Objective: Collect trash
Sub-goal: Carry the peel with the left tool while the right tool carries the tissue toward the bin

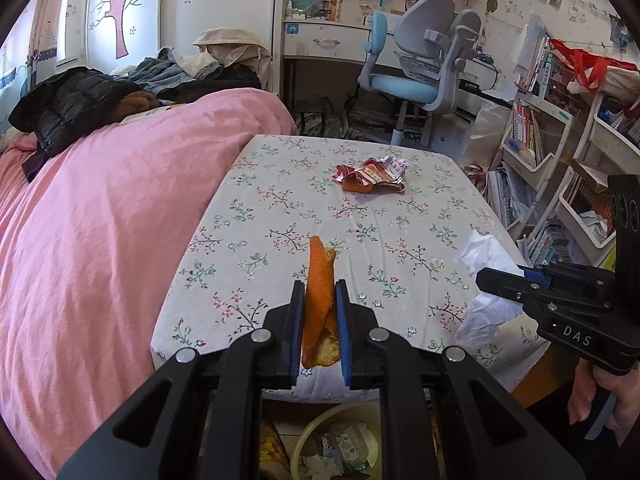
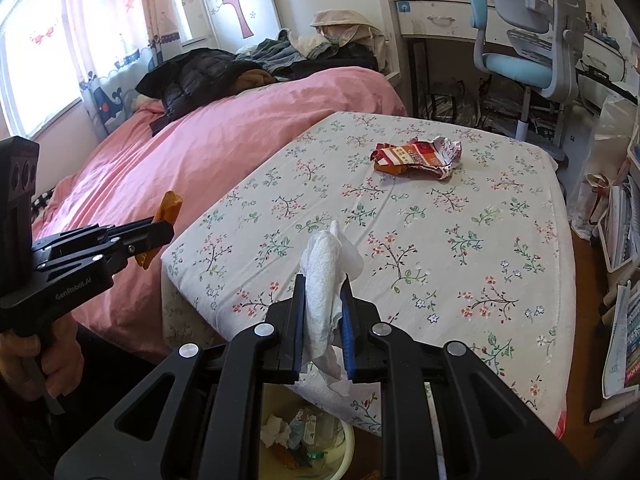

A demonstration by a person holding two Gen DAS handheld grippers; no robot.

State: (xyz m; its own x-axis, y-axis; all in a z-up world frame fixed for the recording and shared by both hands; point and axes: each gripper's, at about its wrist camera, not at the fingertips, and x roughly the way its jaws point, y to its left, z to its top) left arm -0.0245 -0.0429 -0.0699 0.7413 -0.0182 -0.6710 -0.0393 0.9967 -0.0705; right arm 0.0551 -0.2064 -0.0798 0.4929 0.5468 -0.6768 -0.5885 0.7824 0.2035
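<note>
Left tongs point(image 1: 319, 292) — closed on a strip of orange peel point(image 1: 318, 280), which stands upright between the blue pads with its upper end rising clear above the fingertips. Right tongs point(image 2: 323, 286) — closed on a crumpled white tissue point(image 2: 326, 276); the tissue bulges above the pads and a loose tail hangs below them. Both tongs are held over the near edge of the tabletop point(image 1: 400, 216), which is covered by a white cloth printed with small flowering twigs. Seen from the left wrist, the right tongs enter from the right of the tabletop's near corner, a hand point(image 1: 600, 396) gripping the handle below; seen from the right wrist, the left tongs sit off the tabletop's left edge, in front of the pink bed point(image 2: 180, 152).

Toward the far end of the tabletop, well apart from both tongs, lies a crumpled red-and-white wrapper point(image 2: 418, 158), flat on the cloth. Beneath the near edge of the tabletop, directly under the tongs, stands a pale round bin point(image 2: 308, 440) holding scraps of paper and other litter. Beyond the tabletop's far end stand a blue-and-grey chair point(image 1: 416, 60) and a white desk; dark clothes are piled on the bed's far side.
</note>
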